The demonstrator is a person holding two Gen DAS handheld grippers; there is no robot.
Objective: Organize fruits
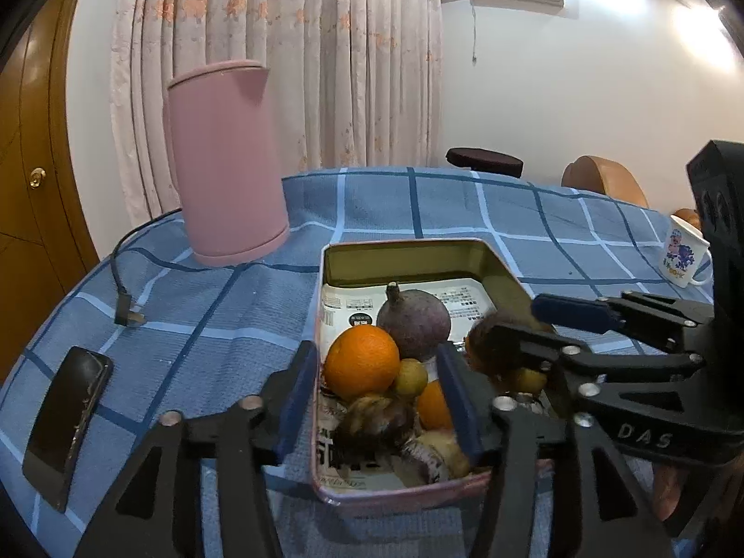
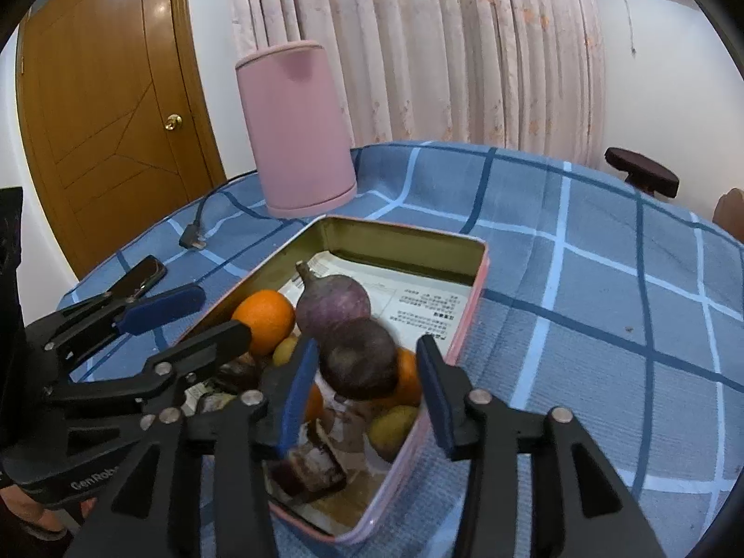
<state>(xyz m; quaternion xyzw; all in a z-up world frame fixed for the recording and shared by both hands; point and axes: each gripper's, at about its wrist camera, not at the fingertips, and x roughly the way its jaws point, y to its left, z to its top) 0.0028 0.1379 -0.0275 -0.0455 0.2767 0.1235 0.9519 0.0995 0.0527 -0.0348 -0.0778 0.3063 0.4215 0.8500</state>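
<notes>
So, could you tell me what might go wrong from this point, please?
1. The round dark purple fruit sits ungripped between the right gripper's open jaws, above the pile; it may roll away.
2. The left gripper straddles a side wall of the pink rectangular tin; closing there could shove the tin.
3. Both grippers crowd the tin and might collide.

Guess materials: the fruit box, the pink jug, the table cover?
Fruit box: likely tin-plated sheet metal, with glossy gold-lacquered inner walls, a rolled rim and pink paint outside. Pink jug: probably matte plastic or coated metal; uniform colour and soft highlights leave it open. Table cover: woven cloth, with visible weave texture and creases.
</notes>
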